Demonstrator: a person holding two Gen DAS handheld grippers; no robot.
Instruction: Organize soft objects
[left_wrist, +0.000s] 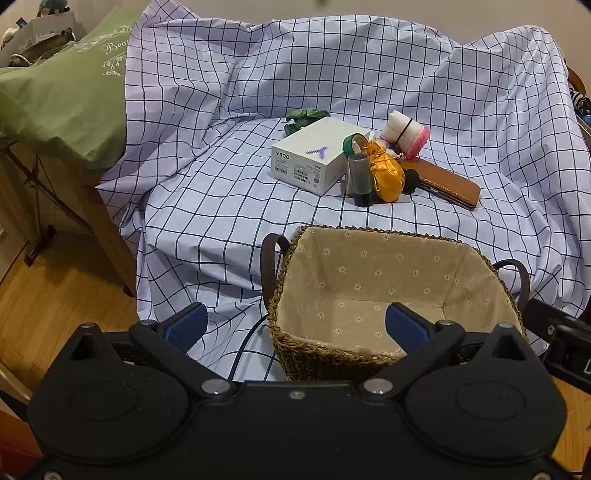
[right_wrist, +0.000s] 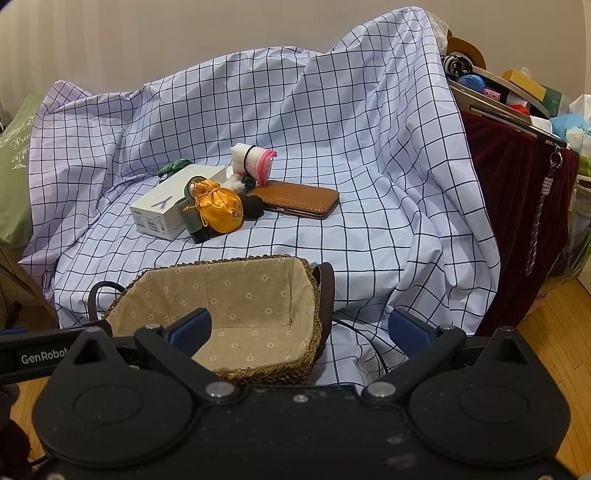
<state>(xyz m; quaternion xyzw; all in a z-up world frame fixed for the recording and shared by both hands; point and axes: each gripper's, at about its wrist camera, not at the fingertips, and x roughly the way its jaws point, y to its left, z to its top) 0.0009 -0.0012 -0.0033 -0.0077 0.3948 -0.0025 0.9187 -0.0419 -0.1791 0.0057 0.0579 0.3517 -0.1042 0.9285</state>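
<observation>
A woven basket (left_wrist: 310, 354) with a beige flowered lining stands at the near edge of the checked sheet; it also shows in the right wrist view (right_wrist: 306, 343). Behind it lie a yellow drawstring pouch (left_wrist: 386, 173) (right_wrist: 219, 210), a rolled white-and-pink cloth (left_wrist: 406, 134) (right_wrist: 253, 160), a green soft item (left_wrist: 304, 118) (right_wrist: 173, 167) and a black puff (left_wrist: 410, 181) (right_wrist: 253, 208). My left gripper (left_wrist: 295, 325) is open and empty over the basket's near left rim. My right gripper (right_wrist: 301, 326) is open and empty over its near right rim.
A white box (left_wrist: 314, 158) (right_wrist: 166, 208), a dark cylinder (left_wrist: 360, 179) and a brown leather case (left_wrist: 447, 181) (right_wrist: 299, 199) lie among the soft items. A green pillow (left_wrist: 62, 99) is at left. A cluttered shelf (right_wrist: 517, 96) over a maroon cloth (right_wrist: 517, 206) is at right.
</observation>
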